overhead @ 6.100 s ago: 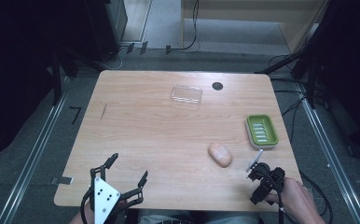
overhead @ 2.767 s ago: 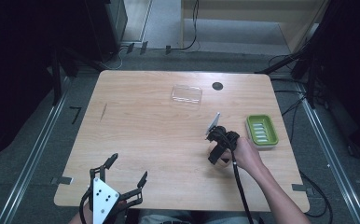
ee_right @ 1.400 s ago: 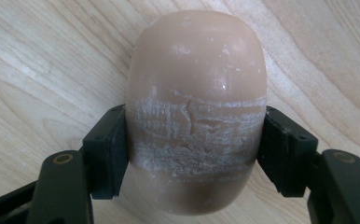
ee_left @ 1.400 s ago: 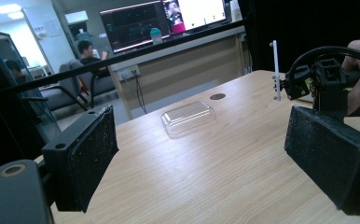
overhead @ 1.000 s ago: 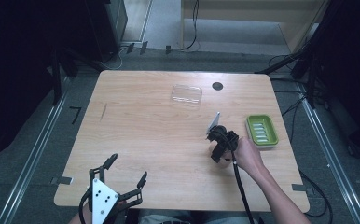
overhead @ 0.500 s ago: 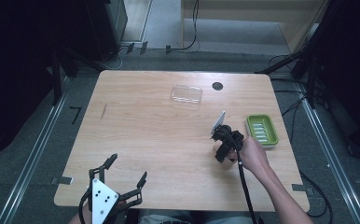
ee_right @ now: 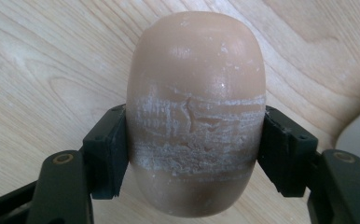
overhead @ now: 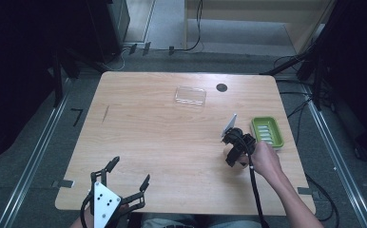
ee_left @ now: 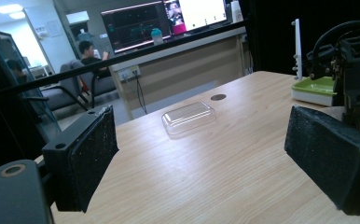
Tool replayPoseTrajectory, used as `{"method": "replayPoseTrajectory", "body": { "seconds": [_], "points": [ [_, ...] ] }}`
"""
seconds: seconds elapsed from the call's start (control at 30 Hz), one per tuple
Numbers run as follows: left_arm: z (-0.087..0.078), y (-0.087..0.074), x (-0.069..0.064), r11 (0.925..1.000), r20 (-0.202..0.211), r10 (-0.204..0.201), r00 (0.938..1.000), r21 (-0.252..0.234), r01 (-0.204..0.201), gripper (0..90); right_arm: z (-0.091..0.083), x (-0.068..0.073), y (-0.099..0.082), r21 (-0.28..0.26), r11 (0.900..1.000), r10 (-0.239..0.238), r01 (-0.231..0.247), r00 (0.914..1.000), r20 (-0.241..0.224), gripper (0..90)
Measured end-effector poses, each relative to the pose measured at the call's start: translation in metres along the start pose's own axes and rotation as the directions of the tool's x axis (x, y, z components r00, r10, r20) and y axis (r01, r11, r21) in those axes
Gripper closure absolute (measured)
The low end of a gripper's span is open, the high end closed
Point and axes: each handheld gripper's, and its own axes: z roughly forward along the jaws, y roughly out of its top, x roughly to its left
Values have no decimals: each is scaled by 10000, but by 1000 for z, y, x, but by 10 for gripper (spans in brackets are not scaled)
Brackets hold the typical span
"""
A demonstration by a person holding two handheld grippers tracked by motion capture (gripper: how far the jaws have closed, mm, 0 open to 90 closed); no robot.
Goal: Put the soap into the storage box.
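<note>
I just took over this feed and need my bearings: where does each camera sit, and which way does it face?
High view: above the near table edge, facing forward and down; right gripper, forearm, left gripper.
Left gripper view: rides the left gripper, looks level across the table past its open jaws.
Right gripper view: looks down along jaws clamping the soap bar.
Shared: green soap dish, clear lid.

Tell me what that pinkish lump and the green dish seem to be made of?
The lump looks like a bar of soap: matte and waxy, with whitish scuffed bands where the right gripper clamps it. The green dish seems to be moulded plastic, smooth with a ribbed floor, though that is only a guess.
</note>
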Motion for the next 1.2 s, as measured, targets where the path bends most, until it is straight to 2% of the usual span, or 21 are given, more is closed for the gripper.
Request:
{"method": "replayPoseTrajectory", "body": {
  "seconds": [0.23,0.73,1.2],
  "points": [
    [0,0,0,10000,-5,-13,10000,11,13,99,-3,-7,-8,-28,9998,211,-211,9997,-119,333],
    [1,0,0,10000,19,-38,10000,22,38,99,-9,-20,-21,-87,9987,508,-508,9987,-2,334],
    [1,0,-1,10000,17,-2,10000,61,1,99,-14,-35,-39,-143,9950,985,-984,9951,42,334]
  ]
}}
